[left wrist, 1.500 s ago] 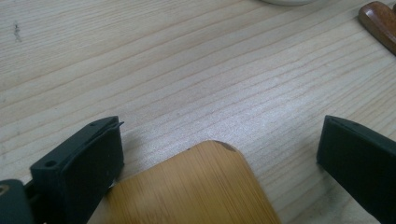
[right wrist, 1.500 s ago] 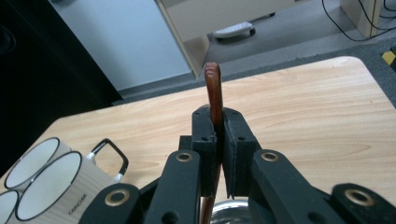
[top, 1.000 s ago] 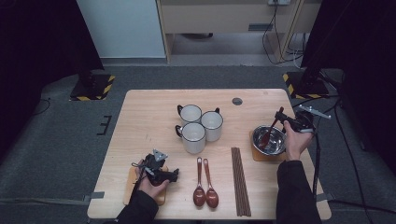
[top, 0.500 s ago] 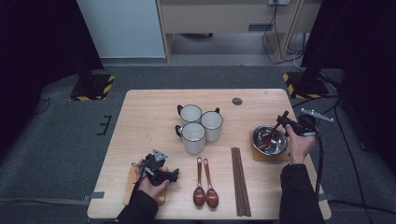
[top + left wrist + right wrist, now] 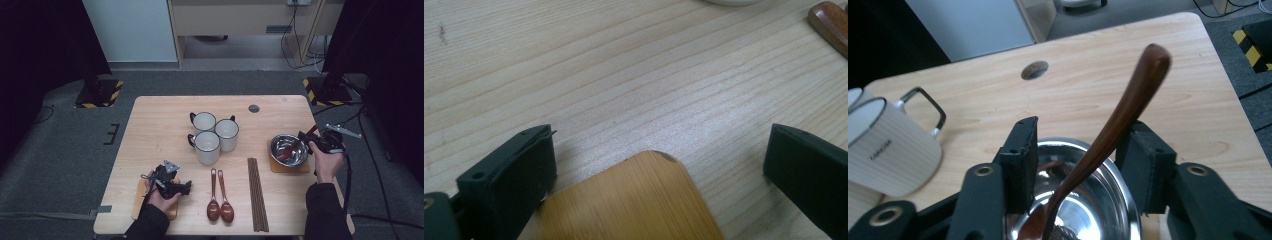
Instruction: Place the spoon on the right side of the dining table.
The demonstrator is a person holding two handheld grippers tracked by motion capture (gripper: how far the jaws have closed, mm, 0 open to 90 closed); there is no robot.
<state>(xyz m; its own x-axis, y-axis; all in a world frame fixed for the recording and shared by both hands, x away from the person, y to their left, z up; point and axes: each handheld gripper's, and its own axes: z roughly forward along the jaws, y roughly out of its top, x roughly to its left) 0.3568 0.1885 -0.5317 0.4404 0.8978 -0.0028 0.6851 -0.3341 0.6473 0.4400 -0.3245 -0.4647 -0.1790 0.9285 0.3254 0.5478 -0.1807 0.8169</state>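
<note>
The step in hand looks like leaving the wooden spoon [image 5: 1118, 122] in the steel bowl [image 5: 288, 149] near the table's [image 5: 165, 125] right edge, and to do it well the right gripper [image 5: 1077, 165] should spread a little wider and back straight away along its own line, so neither jaw drags the handle and tips the spoon out or shifts the bowl off the bamboo coaster [image 5: 291, 168] under it. Its jaws have just been opening: they stand apart with the spoon handle rising between them, seemingly resting near or against the far jaw, the near jaw clear of it. The spoon's head lies down in the bowl and its handle leans up over the rim toward the right edge. The bowl sits directly under and just ahead of the jaws. Near the front left corner the left gripper [image 5: 659, 165] rests with jaws wide apart, a second bamboo coaster [image 5: 634, 200] between them, its corner just beside one jaw, no clamping evident.
</note>
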